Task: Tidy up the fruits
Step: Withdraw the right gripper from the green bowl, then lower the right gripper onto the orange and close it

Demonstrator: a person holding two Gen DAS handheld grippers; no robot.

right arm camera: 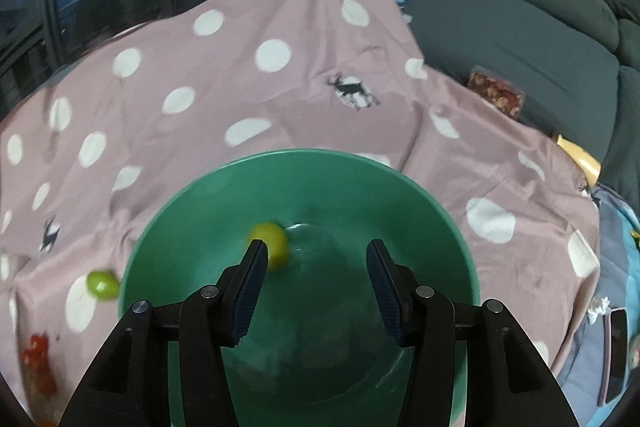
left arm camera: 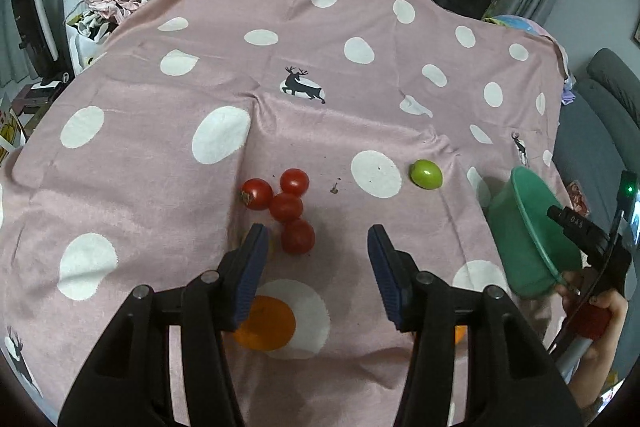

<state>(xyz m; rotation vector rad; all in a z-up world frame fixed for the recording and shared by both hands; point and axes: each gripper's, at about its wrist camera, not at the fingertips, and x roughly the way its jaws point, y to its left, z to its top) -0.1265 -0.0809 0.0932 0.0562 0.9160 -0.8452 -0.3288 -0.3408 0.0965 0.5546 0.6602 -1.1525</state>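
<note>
Pink cloth with white dots and small deer prints covers the counter, dark windows behind it and a grey sofa off to the right. On the left of the left wrist view, four red tomatoes sit bunched together, touching one another, just ahead of the left gripper. Its fingers stand apart with nothing between them, hovering over the cloth. An orange fruit lies on a white dot beneath them, partly hidden by the left finger. Further right, a green fruit rests alone on the cloth, apart from the tomatoes. At the far right stands the green bowl, with a person's hand and the other tool beside it. In the right wrist view, the right gripper hangs over the bowl, fingers spread and empty. A blurred yellow-green fruit lies inside the bowl, near the left finger.
</note>
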